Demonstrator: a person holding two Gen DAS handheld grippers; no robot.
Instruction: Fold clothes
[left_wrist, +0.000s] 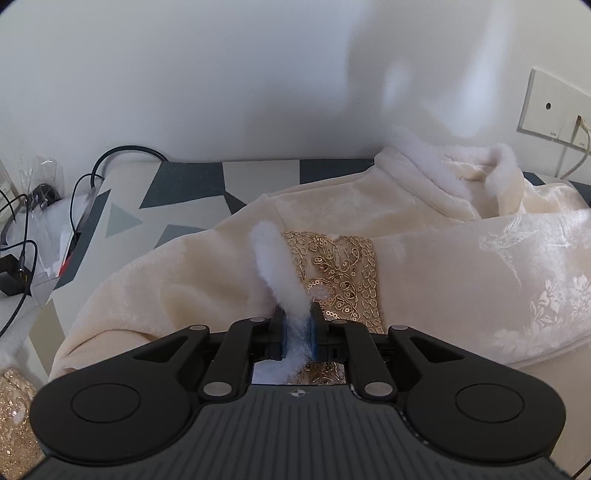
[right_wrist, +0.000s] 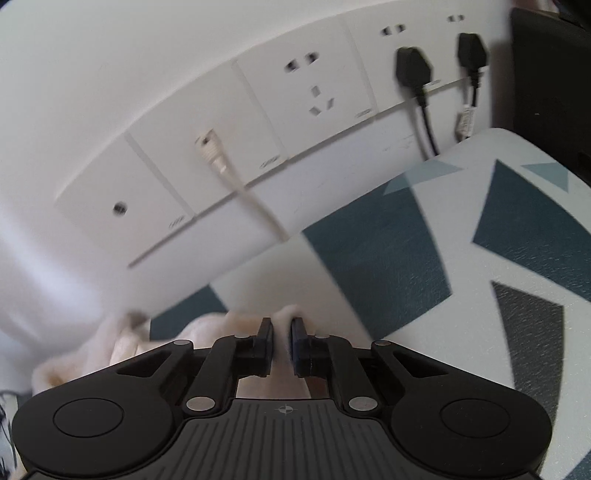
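Note:
A cream velvet garment (left_wrist: 207, 280) with a white fur collar (left_wrist: 476, 166) lies on the patterned table (left_wrist: 184, 184). Its sleeve is laid across the body, with a gold sequinned cuff (left_wrist: 343, 273) edged in white fur trim (left_wrist: 277, 266). My left gripper (left_wrist: 298, 314) is shut on that fur trim at the cuff. In the right wrist view, my right gripper (right_wrist: 282, 326) is shut on a cream fold of the garment (right_wrist: 207, 332), near the table's far edge below the wall sockets. The picture there is blurred.
Black cables (left_wrist: 22, 236) and clear plastic bags (left_wrist: 48, 221) lie at the left of the table. Wall socket plates (right_wrist: 310, 88) with two black plugs (right_wrist: 413, 70) and a white cable (right_wrist: 240, 184) run behind the table. A dark object (right_wrist: 554, 85) stands at far right.

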